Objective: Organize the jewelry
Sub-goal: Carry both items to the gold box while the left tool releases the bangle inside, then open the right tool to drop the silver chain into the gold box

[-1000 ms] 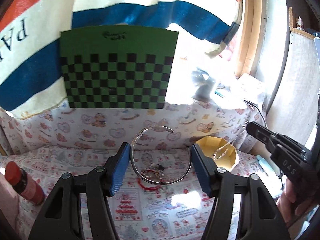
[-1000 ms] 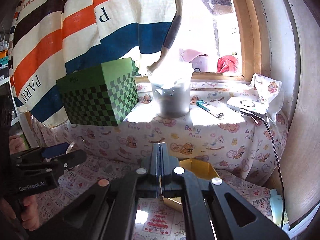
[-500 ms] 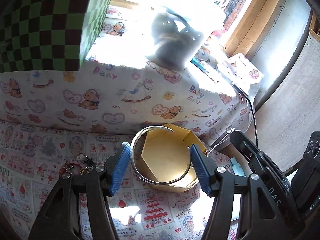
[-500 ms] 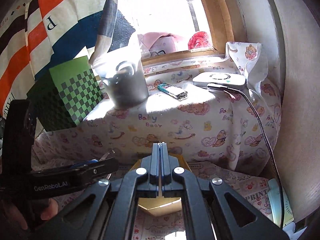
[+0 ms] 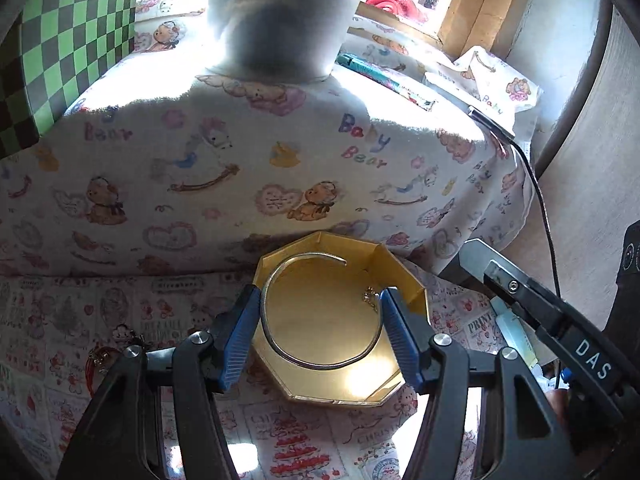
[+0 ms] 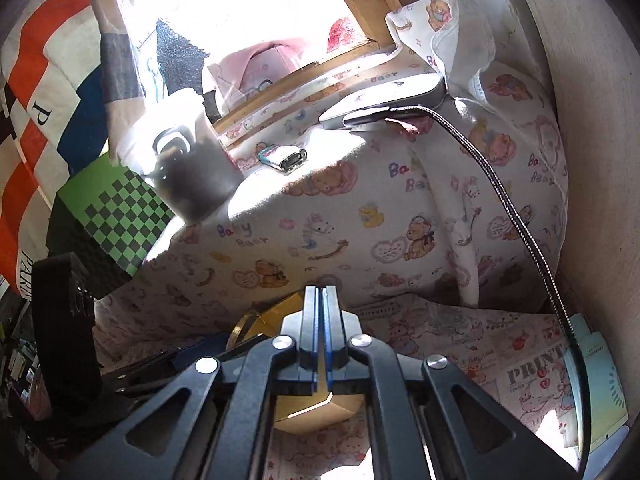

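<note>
In the left wrist view the gold tray (image 5: 412,280) has come from the right middle of the frame to the centre, directly beneath the open bangle (image 5: 280,344) in the left tool (image 5: 320,330). The green checkered box (image 5: 68,48) has slid from the centre to the upper left edge. A small chain piece (image 5: 370,296) now lies in the tray.

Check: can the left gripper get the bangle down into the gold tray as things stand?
Probably yes. The left gripper holds the bangle right over the open gold tray, which holds only a small chain; the right gripper sits off to the side.
</note>
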A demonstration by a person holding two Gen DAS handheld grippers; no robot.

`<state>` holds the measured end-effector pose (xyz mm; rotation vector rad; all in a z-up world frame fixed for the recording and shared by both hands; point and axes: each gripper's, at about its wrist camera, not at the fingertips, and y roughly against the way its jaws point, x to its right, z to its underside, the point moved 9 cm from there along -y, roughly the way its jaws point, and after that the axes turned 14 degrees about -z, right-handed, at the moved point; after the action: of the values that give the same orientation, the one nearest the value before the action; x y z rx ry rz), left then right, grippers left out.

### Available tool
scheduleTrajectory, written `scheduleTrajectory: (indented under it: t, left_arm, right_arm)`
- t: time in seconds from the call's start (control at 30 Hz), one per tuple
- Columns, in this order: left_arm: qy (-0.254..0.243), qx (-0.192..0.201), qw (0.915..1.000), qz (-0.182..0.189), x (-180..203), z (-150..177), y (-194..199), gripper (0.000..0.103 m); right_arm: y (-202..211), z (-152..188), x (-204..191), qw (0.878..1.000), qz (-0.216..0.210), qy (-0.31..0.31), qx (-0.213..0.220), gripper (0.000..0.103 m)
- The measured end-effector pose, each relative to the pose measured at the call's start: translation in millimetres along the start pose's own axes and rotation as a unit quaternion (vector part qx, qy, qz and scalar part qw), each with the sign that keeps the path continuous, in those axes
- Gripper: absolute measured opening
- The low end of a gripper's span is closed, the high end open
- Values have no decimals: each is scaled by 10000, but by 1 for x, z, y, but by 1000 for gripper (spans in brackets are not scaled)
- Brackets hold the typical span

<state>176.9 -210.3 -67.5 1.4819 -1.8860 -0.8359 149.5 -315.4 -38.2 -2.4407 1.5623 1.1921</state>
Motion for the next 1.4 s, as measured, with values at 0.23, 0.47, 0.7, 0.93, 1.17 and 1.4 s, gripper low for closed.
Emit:
scheduleTrajectory:
  t: [0.23,0.47,0.7,0.93,1.17,1.4]
  left_arm:
    - [-174,125,9996,-163,5,0,-6,61]
    - [-76,656,9978,-113,-4,-6,23,75]
    - [44,1537,9862,-609,-58,-13,101,87]
    - [262,2162,9703,-1054,-117,-5,152,94]
    - [498,2513,9578,-1306,-158,-2,170,103]
    - [388,2033,9654,-1585,-174,13,123,103]
  right_arm:
    - [7,-2,4,9998,105,-94,112,3]
    - [12,-1,7,9995,215,-127,192,7]
    - [17,0,-25,9991,211,273,235,26]
    - [20,6,-59,9951,372,821,399,38]
    - [10,17,-61,9953,448,831,225,47]
    - [6,23,-69,9927,587,1035,192,61]
